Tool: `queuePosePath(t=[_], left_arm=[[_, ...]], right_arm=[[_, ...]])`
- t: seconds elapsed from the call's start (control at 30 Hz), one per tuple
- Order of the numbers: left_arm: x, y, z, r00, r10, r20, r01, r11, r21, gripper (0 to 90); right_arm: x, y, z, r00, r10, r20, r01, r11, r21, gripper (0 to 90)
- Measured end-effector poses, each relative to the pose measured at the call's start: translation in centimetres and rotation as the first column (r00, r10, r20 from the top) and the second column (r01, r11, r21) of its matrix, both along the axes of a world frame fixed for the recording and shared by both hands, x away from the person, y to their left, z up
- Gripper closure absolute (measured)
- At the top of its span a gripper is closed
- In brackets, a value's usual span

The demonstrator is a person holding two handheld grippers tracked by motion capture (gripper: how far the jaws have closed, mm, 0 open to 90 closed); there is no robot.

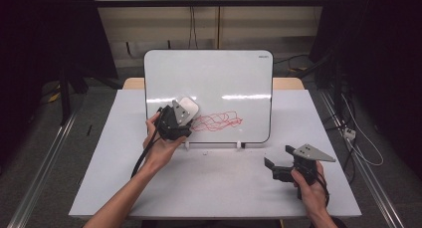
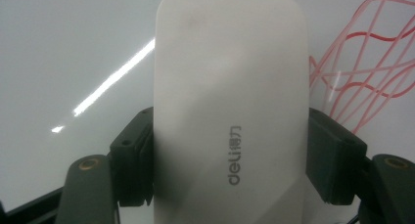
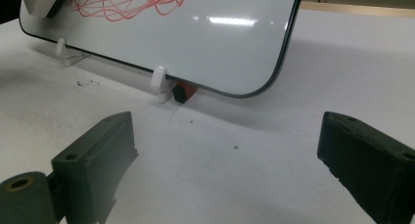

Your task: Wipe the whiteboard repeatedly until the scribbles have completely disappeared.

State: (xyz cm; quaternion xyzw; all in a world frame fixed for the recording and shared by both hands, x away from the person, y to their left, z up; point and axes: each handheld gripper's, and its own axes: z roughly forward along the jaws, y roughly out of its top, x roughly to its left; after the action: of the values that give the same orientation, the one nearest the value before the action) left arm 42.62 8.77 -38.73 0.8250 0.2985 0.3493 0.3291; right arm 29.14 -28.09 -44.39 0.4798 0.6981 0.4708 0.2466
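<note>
While the right gripper (image 1: 278,163) is resting with jaws apart, the left gripper (image 1: 182,119) is clamping a light, rigid whiteboard eraser (image 2: 230,111) by its smooth sides beside red scribbles (image 1: 216,121).

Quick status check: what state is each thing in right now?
whiteboard: upright on stand, red scribble unerased
eraser: clamped, against board left of scribble
left gripper: shut on eraser
right gripper: open, empty, low over table
red marker: lying behind board's lower edge
</note>
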Motion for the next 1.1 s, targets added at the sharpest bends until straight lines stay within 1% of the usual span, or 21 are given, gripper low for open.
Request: queuePosePath(t=[0.03, 0.13, 0.17, 0.23, 0.3, 0.4, 0.43, 0.5, 0.53, 0.57, 0.63, 0.67, 0.8, 0.87, 0.9, 1.03, 1.07, 1.1], left_arm=[[0.0, 0.0, 0.0, 1.0000, 0.003, -0.002, -0.003, 1.0000, -0.008, 30.4], [0.0, -0.1, 0.0, 1.0000, 0.006, -0.004, -0.006, 1.0000, -0.007, 30.4], [0.0, -0.1, 0.0, 1.0000, 0.008, -0.001, -0.008, 1.0000, 0.001, 30.4], [-0.1, -0.3, 0.0, 0.9999, 0.010, 0.000, -0.010, 0.9999, -0.001, 30.5], [-0.2, -0.7, -0.1, 1.0000, 0.000, -0.003, 0.000, 0.9998, 0.019, 30.6], [-0.3, -1.0, -0.2, 1.0000, 0.002, 0.004, -0.002, 0.9998, 0.022, 30.6], [-0.3, -1.2, -0.2, 1.0000, -0.001, -0.001, 0.001, 0.9997, 0.026, 30.6], [-0.3, -1.3, -0.3, 1.0000, -0.003, 0.003, 0.003, 0.9997, 0.026, 30.6], [-0.3, -1.4, -0.2, 1.0000, -0.004, 0.001, 0.004, 0.9995, 0.032, 30.6], [-0.3, -1.5, -0.2, 1.0000, -0.006, -0.002, 0.007, 0.9996, 0.029, 30.6], [-0.4, -1.9, -0.2, 1.0000, -0.007, -0.002, 0.007, 0.9993, 0.036, 30.6], [-0.4, -2.4, -0.3, 0.9999, -0.015, -0.001, 0.015, 0.9990, 0.041, 30.6], [-0.6, -3.0, -0.4, 0.9997, -0.024, -0.001, 0.024, 0.9982, 0.055, 30.6], [-0.7, -3.3, -0.6, 0.9994, -0.032, 0.011, 0.032, 0.9978, 0.059, 30.6], [-0.8, -3.4, -0.6, 0.9994, -0.035, 0.008, 0.034, 0.9970, 0.070, 30.6], [-1.0, -3.7, -0.8, 0.9989, -0.046, 0.011, 0.045, 0.9964, 0.071, 30.6], [-1.1, -3.7, -0.9, 0.9990, -0.045, 0.009, 0.044, 0.9970, 0.063, 30.6], [-1.1, -3.7, -0.9, 0.9989, -0.045, 0.012, 0.044, 0.9969, 0.066, 30.6]], right_arm=[[0.0, 0.0, 0.0, 1.0000, 0.000, -0.001, 0.000, 1.000, 0.000, 7.2], [0.0, 0.0, 0.0, 1.0000, 0.000, -0.001, 0.000, 1.000, 0.000, 7.2], [0.0, 0.0, 0.0, 1.0000, 0.000, 0.000, 0.000, 1.000, 0.000, 7.2], [0.0, 0.0, 0.0, 1.0000, 0.001, 0.000, -0.001, 1.000, -0.002, 7.2], [0.0, 0.0, 0.0, 1.0000, 0.001, 0.000, -0.001, 1.000, -0.002, 7.2], [0.0, 0.0, 0.0, 1.0000, 0.001, 0.000, -0.001, 1.000, -0.001, 7.2], [0.0, 0.1, 0.0, 1.0000, 0.000, 0.000, 0.000, 1.000, -0.001, 7.2], [0.1, 0.1, 0.0, 1.0000, 0.000, 0.000, 0.000, 1.000, 0.000, 7.2], [0.1, 0.1, 0.0, 1.0000, 0.001, 0.001, -0.001, 1.000, -0.002, 7.3], [0.1, 0.1, 0.0, 1.0000, 0.001, 0.001, -0.001, 1.000, -0.003, 7.3], [0.1, 0.1, 0.0, 1.0000, 0.001, -0.001, -0.001, 1.000, -0.003, 7.2], [0.2, 0.2, 0.0, 1.0000, 0.003, -0.004, -0.003, 1.000, -0.002, 7.2], [0.2, 0.3, 0.0, 0.9999, 0.010, -0.005, -0.010, 1.000, -0.004, 7.3], [0.2, 0.2, 0.0, 0.9999, 0.009, -0.005, -0.009, 1.000, -0.005, 7.3], [0.2, 0.2, 0.0, 0.9999, 0.010, -0.004, -0.010, 1.000, -0.003, 7.3], [0.2, 0.2, 0.0, 1.0000, 0.008, -0.006, -0.008, 1.000, -0.002, 7.3], [0.2, 0.2, 0.0, 0.9999, 0.010, -0.003, -0.010, 1.000, -0.002, 7.3], [0.2, 0.2, 0.0, 0.9999, 0.010, -0.004, -0.010, 1.000, -0.004, 7.3]])
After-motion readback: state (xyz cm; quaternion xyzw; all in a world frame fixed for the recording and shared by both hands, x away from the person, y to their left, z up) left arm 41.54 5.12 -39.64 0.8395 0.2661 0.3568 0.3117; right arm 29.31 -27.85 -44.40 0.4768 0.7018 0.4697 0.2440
